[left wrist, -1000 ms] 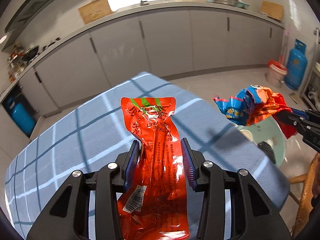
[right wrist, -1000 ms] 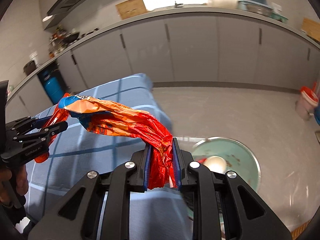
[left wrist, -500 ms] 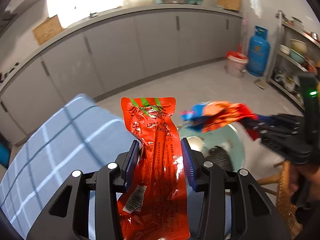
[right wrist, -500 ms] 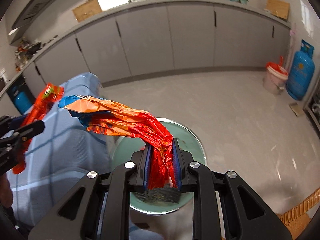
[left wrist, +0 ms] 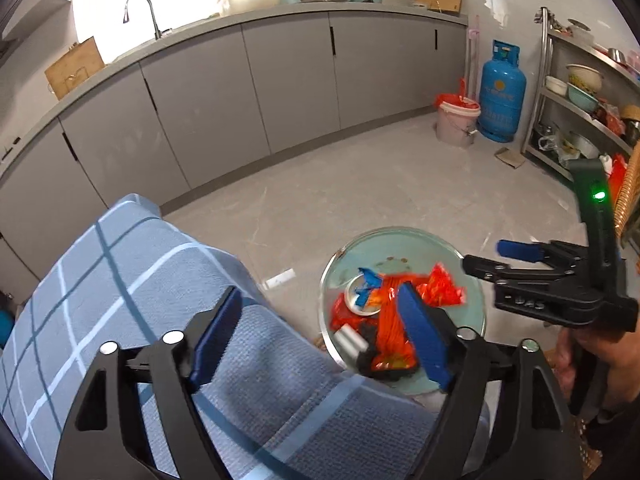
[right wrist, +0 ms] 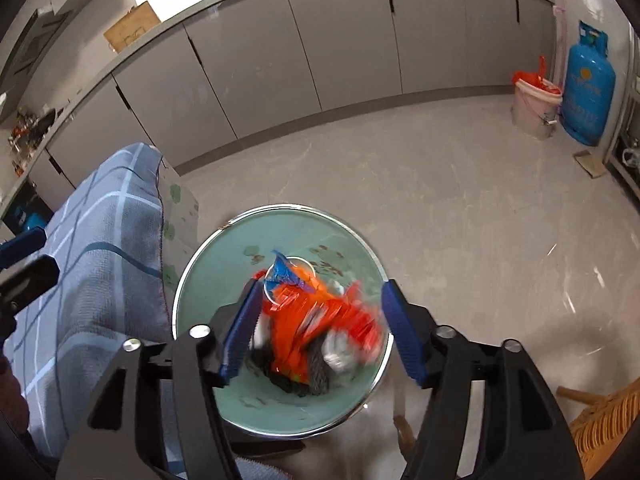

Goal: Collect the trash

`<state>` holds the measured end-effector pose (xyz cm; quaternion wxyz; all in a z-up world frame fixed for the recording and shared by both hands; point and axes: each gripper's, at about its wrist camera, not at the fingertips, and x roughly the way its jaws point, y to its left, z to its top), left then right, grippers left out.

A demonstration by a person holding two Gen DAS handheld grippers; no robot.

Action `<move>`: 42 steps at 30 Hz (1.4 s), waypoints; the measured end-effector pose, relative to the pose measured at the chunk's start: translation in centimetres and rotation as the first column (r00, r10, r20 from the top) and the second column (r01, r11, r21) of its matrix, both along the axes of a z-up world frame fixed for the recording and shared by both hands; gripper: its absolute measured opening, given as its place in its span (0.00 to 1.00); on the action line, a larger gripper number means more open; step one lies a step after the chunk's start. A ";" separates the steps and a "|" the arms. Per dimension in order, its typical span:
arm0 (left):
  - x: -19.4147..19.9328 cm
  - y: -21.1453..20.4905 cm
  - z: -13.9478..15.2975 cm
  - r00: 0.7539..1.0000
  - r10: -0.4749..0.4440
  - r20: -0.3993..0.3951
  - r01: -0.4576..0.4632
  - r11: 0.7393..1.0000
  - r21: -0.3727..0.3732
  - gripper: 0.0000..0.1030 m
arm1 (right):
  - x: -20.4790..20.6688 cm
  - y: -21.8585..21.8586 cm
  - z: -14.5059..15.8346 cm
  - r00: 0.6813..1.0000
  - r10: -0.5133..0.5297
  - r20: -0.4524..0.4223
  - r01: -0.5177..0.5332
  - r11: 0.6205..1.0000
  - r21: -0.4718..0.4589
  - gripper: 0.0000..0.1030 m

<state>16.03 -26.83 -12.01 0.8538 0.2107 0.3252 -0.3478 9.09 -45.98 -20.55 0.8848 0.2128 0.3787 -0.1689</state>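
**Both wrappers in the bin**

My left gripper hangs over the edge of the tabletop, which wears a blue checked cloth; its jaws are opening and nothing sits between the blue pads, so I read it as released. My right gripper points down into the bin, a round pale green one with a bright metal rim standing on the floor just beside the tabletop; its jaws are opening too, and the pads stand clear of the trash, gripping nothing.

The wrappers lie inside the bin, orange-red with a blue corner showing at the top; they are blurred in the right view, so I cannot tell one from the other. Under them I make out dark and white scraps, too smeared to name.

In the left view the right gripper shows at the bin's far side, a hand on its grip and a green light lit on its body; a blue gas bottle and a bucket stand by the grey cabinets.
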 end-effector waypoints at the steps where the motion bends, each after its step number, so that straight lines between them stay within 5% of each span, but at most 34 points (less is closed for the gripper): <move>1: -0.1 0.2 0.2 1.000 0.004 0.008 -0.004 1.000 0.000 0.83 | -0.3 0.2 0.3 1.000 -0.001 0.004 0.001 1.000 0.002 0.65; 20: -3.1 5.7 5.1 0.994 0.079 0.076 -0.072 0.994 -0.084 0.86 | -5.0 6.3 7.8 0.993 0.047 0.108 -0.035 0.993 -0.116 0.71; 42: -4.0 8.1 7.0 0.990 0.105 0.091 -0.091 0.985 -0.145 0.88 | -6.5 8.0 10.6 0.991 0.060 0.121 -0.039 0.985 -0.166 0.72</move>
